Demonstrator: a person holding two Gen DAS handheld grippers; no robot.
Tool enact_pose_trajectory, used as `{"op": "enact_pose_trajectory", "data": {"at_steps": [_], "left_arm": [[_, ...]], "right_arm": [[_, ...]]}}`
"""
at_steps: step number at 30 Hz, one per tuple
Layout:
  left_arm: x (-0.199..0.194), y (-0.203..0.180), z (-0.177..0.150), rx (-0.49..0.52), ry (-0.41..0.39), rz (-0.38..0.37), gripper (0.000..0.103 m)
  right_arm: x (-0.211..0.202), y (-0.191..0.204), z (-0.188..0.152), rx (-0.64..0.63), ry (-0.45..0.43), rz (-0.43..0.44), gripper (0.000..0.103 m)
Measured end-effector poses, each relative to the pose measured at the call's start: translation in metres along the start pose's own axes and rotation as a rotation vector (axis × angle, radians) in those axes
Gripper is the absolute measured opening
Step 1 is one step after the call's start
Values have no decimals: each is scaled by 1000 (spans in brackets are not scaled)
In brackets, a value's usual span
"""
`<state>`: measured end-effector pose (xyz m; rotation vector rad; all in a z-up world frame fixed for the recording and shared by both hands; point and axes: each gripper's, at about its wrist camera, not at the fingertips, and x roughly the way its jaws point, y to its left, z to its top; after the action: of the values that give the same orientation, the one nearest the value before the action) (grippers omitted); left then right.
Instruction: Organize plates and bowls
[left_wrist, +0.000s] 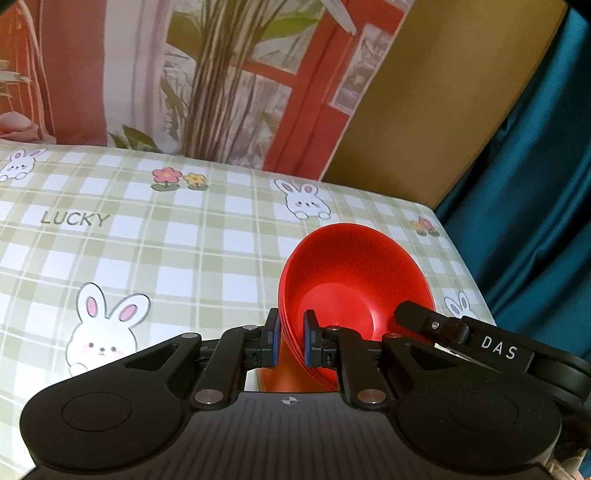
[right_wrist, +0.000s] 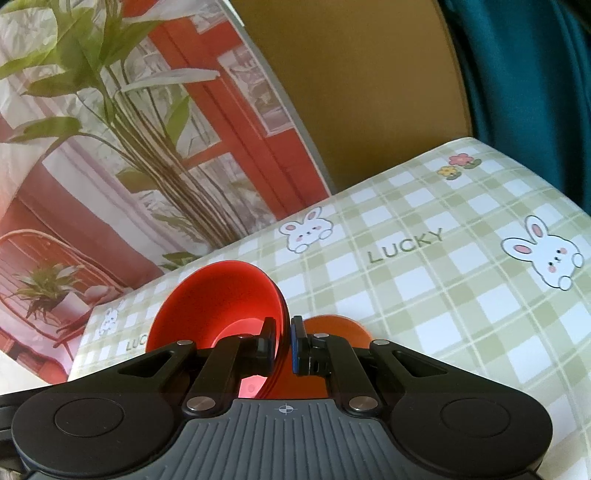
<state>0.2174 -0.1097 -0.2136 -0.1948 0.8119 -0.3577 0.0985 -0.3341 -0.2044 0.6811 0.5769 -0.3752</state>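
A stack of nested red bowls (left_wrist: 354, 273) stands tilted on edge over the checked tablecloth (left_wrist: 147, 240). My left gripper (left_wrist: 290, 321) is shut on the stack's near left rim. The black body of the other gripper (left_wrist: 480, 339) reaches in at the stack's right side. In the right wrist view the same red bowls (right_wrist: 218, 295) open to the left, and my right gripper (right_wrist: 283, 325) is shut on their rim. An orange-red curved surface (right_wrist: 332, 325) shows just right of the fingers; I cannot tell whether it is the stack's outer wall or another dish.
The tablecloth (right_wrist: 443, 295) has green checks, rabbits and the word LUCKY. A printed backdrop with plants and a red door (left_wrist: 221, 74) stands behind the table. A brown panel (left_wrist: 424, 110) and teal curtain (left_wrist: 535, 166) lie beyond the table's right edge.
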Motion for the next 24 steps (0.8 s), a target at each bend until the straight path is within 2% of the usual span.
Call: {"op": "enact_pose_trajectory", "data": {"at_steps": [11, 24], "left_arm": [[10, -8, -14, 23, 38, 16, 13], [14, -8, -22, 12, 70, 31, 14]], "right_arm": [[-7, -26, -9, 31, 20, -29, 8], [0, -33, -15, 55, 57, -23, 8]]}}
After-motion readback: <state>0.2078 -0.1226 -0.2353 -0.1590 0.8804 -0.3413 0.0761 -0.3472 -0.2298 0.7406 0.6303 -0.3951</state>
